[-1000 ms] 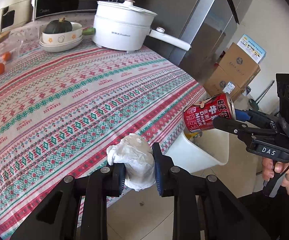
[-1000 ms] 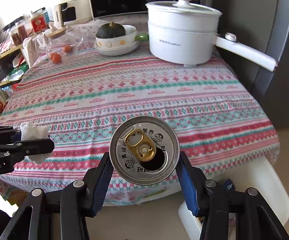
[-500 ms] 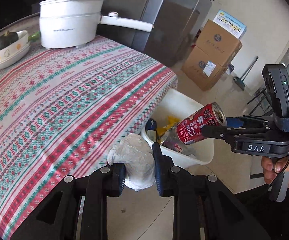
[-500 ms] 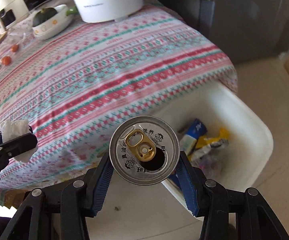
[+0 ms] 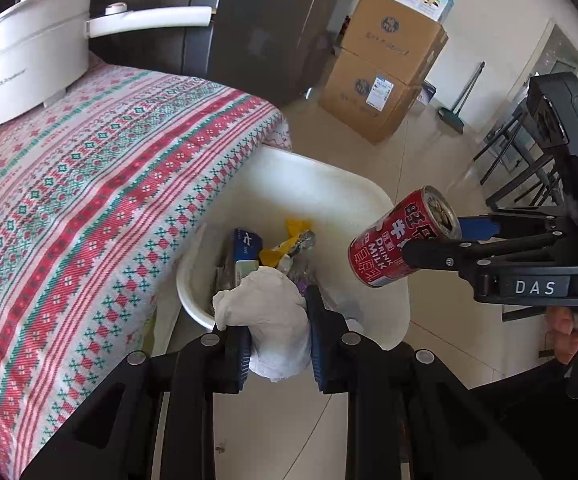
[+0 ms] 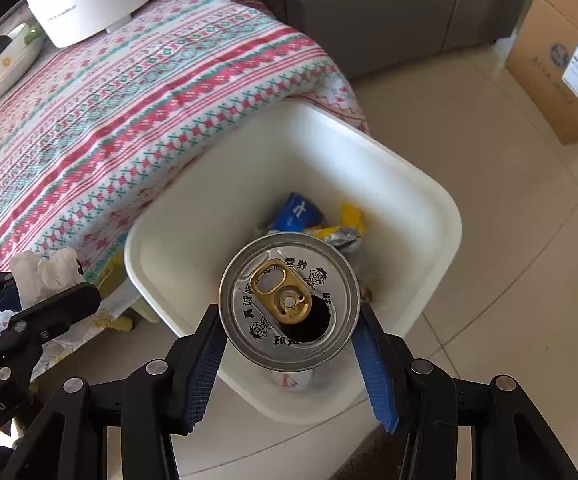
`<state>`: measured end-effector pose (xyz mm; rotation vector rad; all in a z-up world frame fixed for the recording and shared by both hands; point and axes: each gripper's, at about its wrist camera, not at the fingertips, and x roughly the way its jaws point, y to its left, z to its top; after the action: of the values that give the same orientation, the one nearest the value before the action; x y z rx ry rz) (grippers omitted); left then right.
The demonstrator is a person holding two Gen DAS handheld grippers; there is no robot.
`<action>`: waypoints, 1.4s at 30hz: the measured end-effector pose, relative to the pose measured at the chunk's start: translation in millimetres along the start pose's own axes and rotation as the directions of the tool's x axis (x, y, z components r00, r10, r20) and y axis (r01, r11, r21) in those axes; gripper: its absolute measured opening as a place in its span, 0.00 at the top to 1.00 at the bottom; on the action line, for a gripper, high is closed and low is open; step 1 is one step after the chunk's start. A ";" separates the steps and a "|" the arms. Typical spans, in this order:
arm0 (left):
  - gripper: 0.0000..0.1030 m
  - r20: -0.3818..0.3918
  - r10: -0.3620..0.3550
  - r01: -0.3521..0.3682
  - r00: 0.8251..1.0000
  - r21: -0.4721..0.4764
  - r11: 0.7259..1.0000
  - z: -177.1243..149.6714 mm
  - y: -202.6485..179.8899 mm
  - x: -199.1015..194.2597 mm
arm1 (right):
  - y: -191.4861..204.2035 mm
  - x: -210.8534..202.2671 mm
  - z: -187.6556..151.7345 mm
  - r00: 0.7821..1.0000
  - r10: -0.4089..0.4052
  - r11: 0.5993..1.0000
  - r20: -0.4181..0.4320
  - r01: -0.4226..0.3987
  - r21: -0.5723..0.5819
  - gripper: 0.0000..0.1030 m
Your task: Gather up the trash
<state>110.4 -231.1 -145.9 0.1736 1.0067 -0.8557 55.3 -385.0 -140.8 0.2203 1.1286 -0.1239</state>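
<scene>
Both tongs are full: my left gripper (image 5: 277, 336) pinches a crumpled white tissue (image 5: 269, 316) over the near rim of the white trash bin (image 6: 441, 208), and my right gripper (image 6: 289, 348) clamps a red milk drink can (image 6: 289, 306), tipped on its side above the bin's opening. Inside lie a blue packet (image 6: 295, 212) and a yellow wrapper (image 6: 349, 220); the bin stands on pale floor tiles (image 6: 489, 152) at the corner of the patterned tablecloth (image 5: 69, 200), with cardboard boxes (image 5: 381, 80) stacked beyond
</scene>
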 end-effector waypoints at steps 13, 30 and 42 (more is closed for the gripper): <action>0.12 -0.083 0.122 -0.124 0.989 -0.011 0.992 4.2 7.8 41.9 | -21.1 5.7 -2.6 0.999 -0.023 1.000 -0.034 0.024 0.019 0.46; 0.05 -0.066 0.180 -0.185 0.981 -0.072 0.980 -10.2 29.0 -6.1 | -14.6 9.9 5.8 0.999 -0.030 0.999 -0.031 0.031 0.040 0.46; 0.01 0.018 0.255 -0.252 0.967 -0.095 0.963 -35.3 43.0 -67.1 | -0.6 23.6 22.8 0.999 0.044 0.993 -0.003 -0.043 0.106 0.40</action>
<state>100.1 -147.8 -122.2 0.2066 0.9698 -0.5755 85.3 -390.7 -152.9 0.3398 1.1229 -0.1450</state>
